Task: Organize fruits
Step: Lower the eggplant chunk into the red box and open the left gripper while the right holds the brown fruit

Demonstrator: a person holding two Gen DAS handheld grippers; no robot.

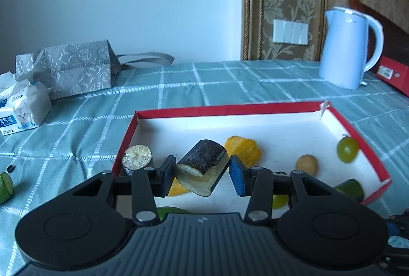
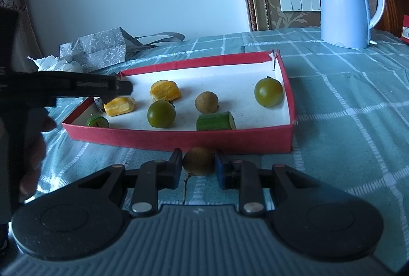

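In the left wrist view my left gripper (image 1: 202, 172) is shut on a dark-skinned sugarcane piece (image 1: 203, 167), held above the red-walled tray (image 1: 225, 109). Another sugarcane piece (image 1: 137, 157) stands at the tray's left wall. In the right wrist view my right gripper (image 2: 199, 165) is shut on a brown longan (image 2: 199, 161) on the cloth in front of the tray (image 2: 179, 139). Inside lie two yellow fruit pieces (image 2: 165, 89), a second longan (image 2: 206, 102), two green round fruits (image 2: 161, 113), and green cucumber pieces (image 2: 216, 121). The left gripper's arm (image 2: 76, 86) reaches over the tray's left end.
A blue kettle (image 2: 349, 2) stands at the back right on the checked green cloth (image 2: 345, 102). A grey patterned bag (image 1: 71, 68) and a tissue pack (image 1: 20, 107) lie at the back left. A green cut piece (image 1: 5, 186) rests on the cloth left of the tray.
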